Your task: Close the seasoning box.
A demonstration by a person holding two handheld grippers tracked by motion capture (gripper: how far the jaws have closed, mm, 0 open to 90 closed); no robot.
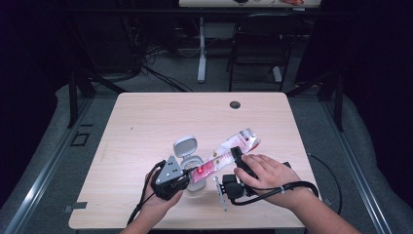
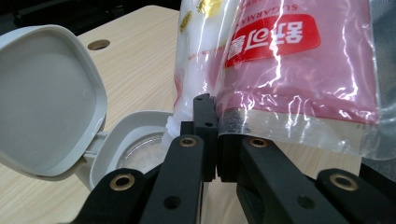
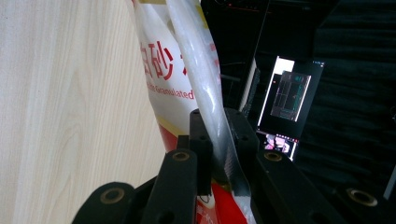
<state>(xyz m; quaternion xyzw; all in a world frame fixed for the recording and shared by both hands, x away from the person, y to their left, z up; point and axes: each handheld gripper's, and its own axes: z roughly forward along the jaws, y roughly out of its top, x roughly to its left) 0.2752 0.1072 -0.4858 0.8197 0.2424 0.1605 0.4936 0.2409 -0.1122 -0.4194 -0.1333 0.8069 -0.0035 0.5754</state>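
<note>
The high view looks forward and down over the whole table [image 1: 146, 122]. Each gripper view looks close along its own jaws; all three share the sugar bag [image 1: 229, 151] [image 2: 289, 70] [image 3: 182, 84]

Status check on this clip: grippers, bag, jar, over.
Left gripper and right gripper shut on red-and-white plastic sugar bag. Bag tilted over grey flip-lid jar, lid open. Nothing in the way.

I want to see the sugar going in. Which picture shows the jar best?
The left gripper view: the jar sits close, lid flipped open, white grains inside. The high view shows it small, half hidden behind the left gripper.
</note>
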